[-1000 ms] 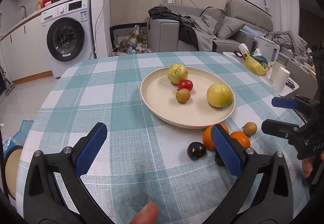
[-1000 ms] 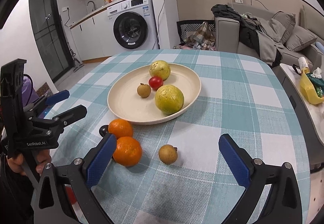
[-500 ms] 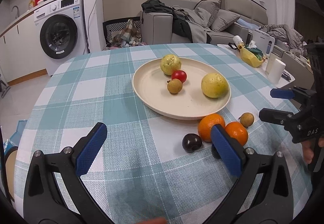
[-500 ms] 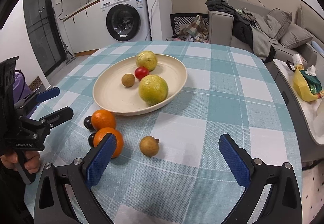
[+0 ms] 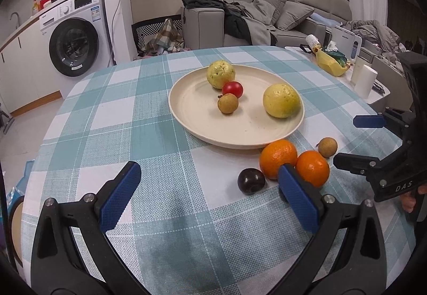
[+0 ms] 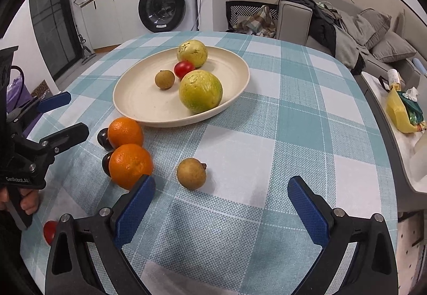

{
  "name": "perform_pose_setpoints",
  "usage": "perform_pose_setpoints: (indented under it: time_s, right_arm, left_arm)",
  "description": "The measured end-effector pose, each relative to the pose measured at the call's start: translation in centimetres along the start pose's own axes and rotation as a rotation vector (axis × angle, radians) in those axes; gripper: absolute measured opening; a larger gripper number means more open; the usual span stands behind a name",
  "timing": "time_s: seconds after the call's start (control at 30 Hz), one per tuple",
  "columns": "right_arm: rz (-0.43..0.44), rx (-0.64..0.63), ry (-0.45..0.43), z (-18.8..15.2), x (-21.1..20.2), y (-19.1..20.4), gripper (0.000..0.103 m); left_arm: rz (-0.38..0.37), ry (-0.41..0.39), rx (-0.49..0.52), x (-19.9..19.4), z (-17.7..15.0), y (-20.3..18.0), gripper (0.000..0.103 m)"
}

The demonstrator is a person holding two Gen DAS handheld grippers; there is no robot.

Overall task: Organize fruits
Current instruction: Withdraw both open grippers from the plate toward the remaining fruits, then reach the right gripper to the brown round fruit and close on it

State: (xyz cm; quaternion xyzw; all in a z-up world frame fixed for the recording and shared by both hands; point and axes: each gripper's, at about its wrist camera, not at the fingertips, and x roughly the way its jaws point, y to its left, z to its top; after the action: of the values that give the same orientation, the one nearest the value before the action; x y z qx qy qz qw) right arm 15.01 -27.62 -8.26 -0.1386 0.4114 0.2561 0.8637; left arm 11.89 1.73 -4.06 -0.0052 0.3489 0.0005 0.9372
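A cream plate (image 5: 202, 126) (image 6: 138, 102) holds two yellow-green guavas (image 5: 281, 100) (image 6: 200, 90), a red tomato (image 5: 233, 89) and a small brown longan (image 5: 227, 103). In front of it on the cloth lie two oranges (image 5: 277, 158) (image 6: 129, 165), dark plums (image 5: 250, 181) (image 6: 102, 138), a loose longan (image 5: 327, 146) (image 6: 191, 173) and a red tomato (image 6: 49, 231). My left gripper (image 5: 210, 199) is open and empty, near the plum and oranges. My right gripper (image 6: 220, 211) is open and empty, just short of the loose longan.
The round table has a teal and white checked cloth (image 5: 120, 113). A side table with a yellow bag (image 6: 403, 113) stands to the right. A washing machine (image 5: 73, 46) and a sofa (image 5: 267, 20) are behind.
Both grippers have moved closer to the loose fruit in front of the plate. Both stay open. No fruit has moved.
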Motion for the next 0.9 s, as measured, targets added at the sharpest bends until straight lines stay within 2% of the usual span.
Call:
perform_pose_setpoints:
  time_s: [0.2,0.33,0.57,0.9]
  right_arm:
    - [0.002,-0.001,0.005,0.0,0.2,0.1,0.095]
    - [0.016,-0.006,0.015,0.0,0.6,0.4,0.081]
    - [0.039,-0.024,0.024,0.0,1.0,1.0,0.063]
    - [0.018,-0.054,0.028,-0.1,1.4,1.7,0.045]
  left_arm:
    - [0.001,0.024,0.009,0.4,0.0,-0.1,0.102]
    - [-0.012,0.034,0.018,0.6,0.0,-0.3,0.102]
    - [-0.020,0.065,0.023,1.2,-0.1,-0.4,0.102]
    - [-0.024,0.075,0.025,1.6,-0.2,-0.4,0.102]
